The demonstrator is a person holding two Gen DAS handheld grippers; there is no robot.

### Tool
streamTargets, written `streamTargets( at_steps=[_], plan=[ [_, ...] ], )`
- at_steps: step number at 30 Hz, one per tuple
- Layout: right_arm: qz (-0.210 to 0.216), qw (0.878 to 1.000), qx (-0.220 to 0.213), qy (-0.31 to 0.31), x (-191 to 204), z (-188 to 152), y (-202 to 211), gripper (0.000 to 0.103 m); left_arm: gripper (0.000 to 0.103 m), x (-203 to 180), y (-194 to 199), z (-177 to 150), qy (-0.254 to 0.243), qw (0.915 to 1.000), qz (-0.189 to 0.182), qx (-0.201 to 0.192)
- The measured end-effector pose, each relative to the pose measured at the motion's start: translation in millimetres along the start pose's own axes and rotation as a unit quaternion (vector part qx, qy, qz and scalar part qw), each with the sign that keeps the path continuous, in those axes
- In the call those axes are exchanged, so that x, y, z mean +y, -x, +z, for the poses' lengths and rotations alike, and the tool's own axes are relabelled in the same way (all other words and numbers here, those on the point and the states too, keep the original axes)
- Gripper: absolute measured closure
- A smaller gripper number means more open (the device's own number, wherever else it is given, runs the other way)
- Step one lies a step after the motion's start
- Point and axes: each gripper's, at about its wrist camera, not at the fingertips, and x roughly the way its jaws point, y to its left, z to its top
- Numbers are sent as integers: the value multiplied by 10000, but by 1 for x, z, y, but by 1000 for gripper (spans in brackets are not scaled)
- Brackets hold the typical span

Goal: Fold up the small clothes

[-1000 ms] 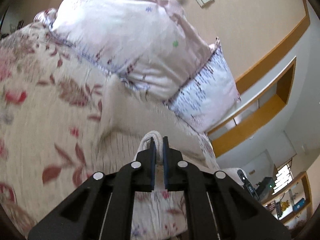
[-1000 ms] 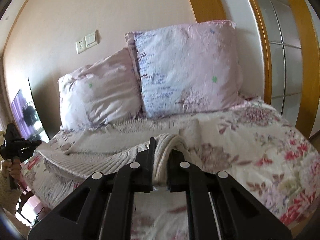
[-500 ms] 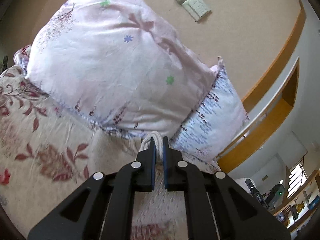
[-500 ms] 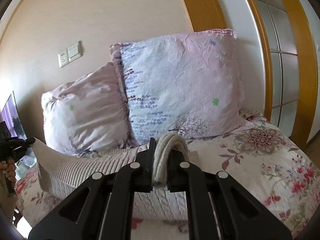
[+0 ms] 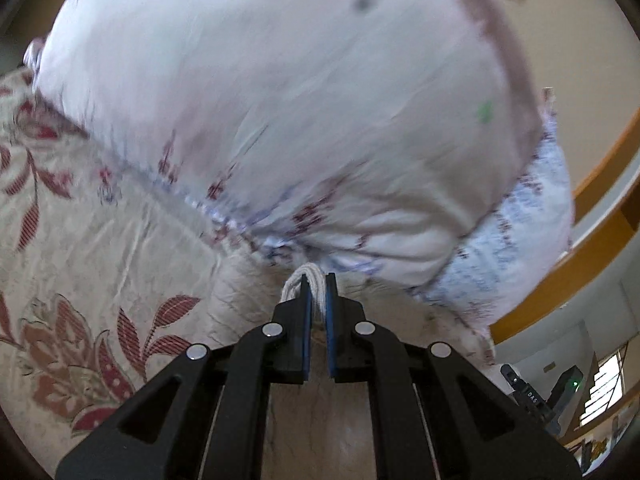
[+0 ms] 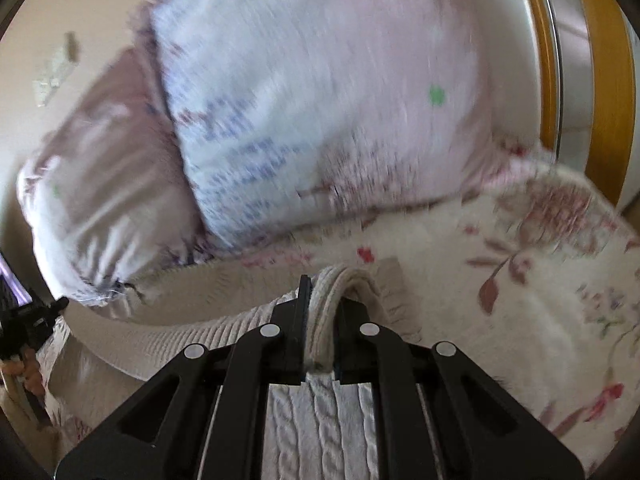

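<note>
A cream cable-knit sweater (image 6: 320, 412) lies on a floral bedspread (image 6: 520, 320). My right gripper (image 6: 323, 292) is shut on a thick fold of its ribbed edge. The knit stretches away to the left towards the other gripper (image 6: 24, 320). In the left wrist view my left gripper (image 5: 317, 284) is shut on a white ribbed edge of the sweater (image 5: 304, 276), close under the pillows. Both views are blurred by motion.
Two pale floral pillows (image 6: 320, 100) (image 5: 280, 100) lean on the wall right ahead of both grippers. The bedspread (image 5: 80, 260) spreads to the left. A wooden frame (image 6: 608, 80) stands at the right, and a wall switch (image 6: 56, 68) is above.
Both grippers, still shut on the sweater, have moved forward and down towards the pillows, which now fill both views. The sweater edge has been carried along towards the head of the bed.
</note>
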Motion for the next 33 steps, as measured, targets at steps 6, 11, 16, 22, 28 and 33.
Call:
streamTargets(
  at_steps=[6, 11, 16, 22, 28, 33],
  plan=[
    [110, 9950, 648, -750, -22, 6, -43, 82, 96, 11, -19, 2, 279, 9993, 55, 243],
    [338, 9921, 584, -1056, -22, 18, -44, 39, 71, 10, -2, 9, 523, 9985, -136, 107],
    [282, 9974, -52, -666, -18, 25, -4, 30, 69, 6, 31, 9, 393, 9988, -277, 14],
    [183, 9988, -57, -446, -29, 19, 22, 41, 69, -4, 55, -10, -171, 9998, -61, 94],
    [67, 9989, 471, -49, -31, -7, 21, 51, 69, -6, 65, -37, -565, 9978, 169, 313],
    [-44, 9970, 769, 36, -38, -28, 19, 61, 69, -4, 60, -48, -660, 9961, 342, 478]
  ],
)
